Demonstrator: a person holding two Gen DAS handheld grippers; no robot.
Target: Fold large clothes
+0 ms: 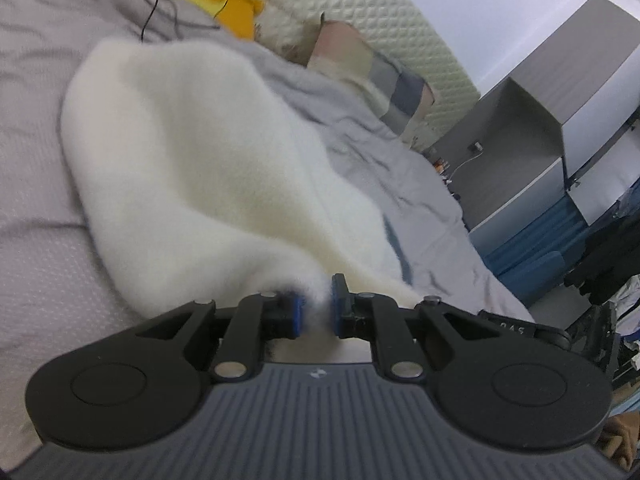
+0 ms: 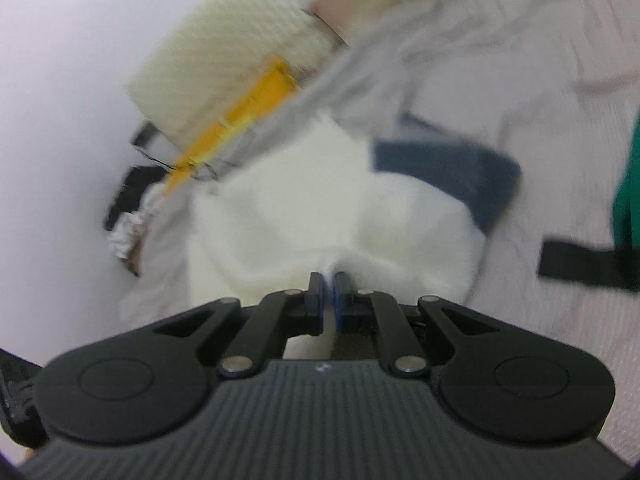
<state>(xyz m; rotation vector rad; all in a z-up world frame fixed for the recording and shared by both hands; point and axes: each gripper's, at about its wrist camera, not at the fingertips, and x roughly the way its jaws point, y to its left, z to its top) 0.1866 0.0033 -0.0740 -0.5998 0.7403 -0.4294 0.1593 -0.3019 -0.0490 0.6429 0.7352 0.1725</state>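
A large fluffy white garment [image 1: 192, 152] lies bunched on the grey bedsheet [image 1: 36, 240]. My left gripper [image 1: 318, 306] is shut on a pinch of its edge, the fleece filling the narrow gap between the blue pads. In the right wrist view the same white garment [image 2: 320, 208] spreads ahead, blurred by motion. My right gripper [image 2: 329, 300] is shut on another part of its edge, with a thin fold of white cloth between the pads.
A grey duvet [image 1: 400, 184] and a checked pillow [image 1: 384, 80] lie beyond the garment by the quilted headboard [image 1: 380, 12]. A yellow cloth [image 1: 224, 0] sits at the bed's far side. A dark blue cloth [image 2: 448, 172] and a black strap [image 2: 576, 264] lie to the right.
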